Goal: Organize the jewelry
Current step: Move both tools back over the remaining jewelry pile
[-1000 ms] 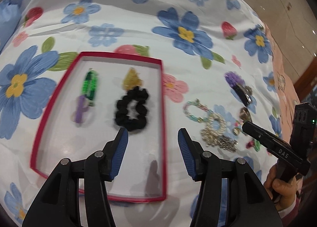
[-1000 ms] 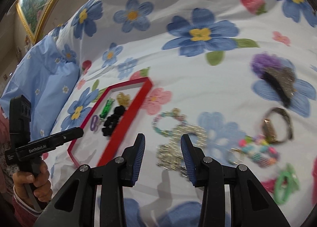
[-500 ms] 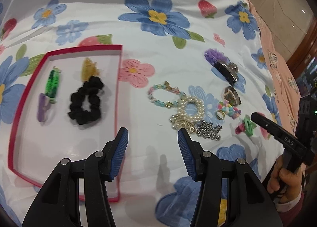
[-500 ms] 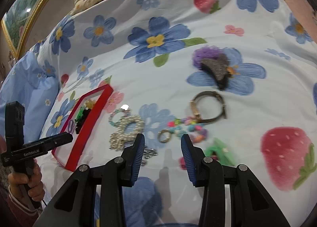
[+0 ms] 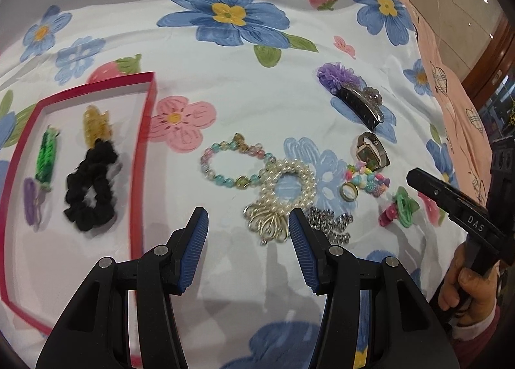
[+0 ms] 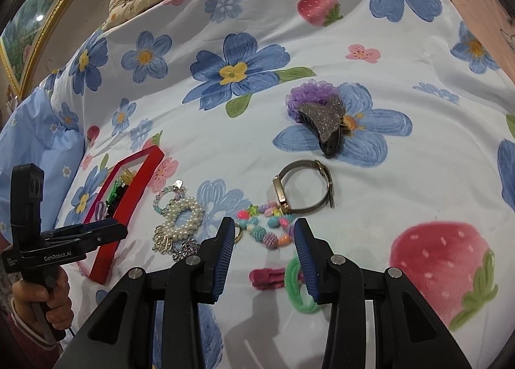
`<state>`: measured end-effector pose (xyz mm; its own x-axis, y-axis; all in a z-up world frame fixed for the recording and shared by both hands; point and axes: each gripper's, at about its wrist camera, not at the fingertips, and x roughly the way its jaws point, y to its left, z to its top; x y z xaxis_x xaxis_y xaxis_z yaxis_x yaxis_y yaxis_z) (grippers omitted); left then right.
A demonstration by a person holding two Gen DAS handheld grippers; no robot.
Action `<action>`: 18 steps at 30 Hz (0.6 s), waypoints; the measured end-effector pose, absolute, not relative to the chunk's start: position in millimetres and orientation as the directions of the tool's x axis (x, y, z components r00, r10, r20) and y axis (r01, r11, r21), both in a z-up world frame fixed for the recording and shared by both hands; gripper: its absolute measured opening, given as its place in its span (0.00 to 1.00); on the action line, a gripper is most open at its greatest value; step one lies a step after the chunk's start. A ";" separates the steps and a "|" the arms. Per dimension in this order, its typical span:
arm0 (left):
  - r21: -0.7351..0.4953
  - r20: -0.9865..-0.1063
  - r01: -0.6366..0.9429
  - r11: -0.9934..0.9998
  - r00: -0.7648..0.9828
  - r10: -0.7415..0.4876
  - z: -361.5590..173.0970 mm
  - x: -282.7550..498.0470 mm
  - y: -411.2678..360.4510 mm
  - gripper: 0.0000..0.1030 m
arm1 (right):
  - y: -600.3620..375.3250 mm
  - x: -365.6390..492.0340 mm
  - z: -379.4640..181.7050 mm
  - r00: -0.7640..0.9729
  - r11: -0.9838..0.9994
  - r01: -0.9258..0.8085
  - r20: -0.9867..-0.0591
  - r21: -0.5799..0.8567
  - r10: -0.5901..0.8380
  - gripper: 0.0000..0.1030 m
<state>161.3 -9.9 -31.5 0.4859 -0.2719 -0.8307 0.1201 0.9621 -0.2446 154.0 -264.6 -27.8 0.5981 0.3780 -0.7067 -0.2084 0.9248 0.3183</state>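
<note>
Both grippers shifted from red tray [image 5: 146, 143] toward knobbly pearl bracelet [image 5: 288, 182], jaws parted, empty.

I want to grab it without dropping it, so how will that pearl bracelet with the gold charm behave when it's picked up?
The pearl bracelet looks like strung beads, so it will probably sag rather than hold its ring shape. Round pearls may slip between pads. Its gold charm would likely dangle and swing.
</note>
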 end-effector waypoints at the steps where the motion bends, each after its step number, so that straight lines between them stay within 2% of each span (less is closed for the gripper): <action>1: -0.242 -0.835 0.125 0.962 0.479 -0.272 -34.1 165.3 -12.9 0.50 | -263.6 156.6 -28.0 0.597 0.925 -0.214 -0.708 0.314 0.378 0.40; 15: -0.189 -0.872 0.053 0.981 0.450 -0.192 -60.3 225.6 -6.7 0.49 | -260.0 200.3 -42.3 0.563 0.934 -0.248 -0.747 0.256 0.354 0.40; 18: -0.164 -0.887 0.064 0.984 0.426 -0.175 -71.5 235.1 -10.0 0.42 | -257.5 209.0 -49.3 0.548 0.936 -0.249 -0.761 0.250 0.348 0.40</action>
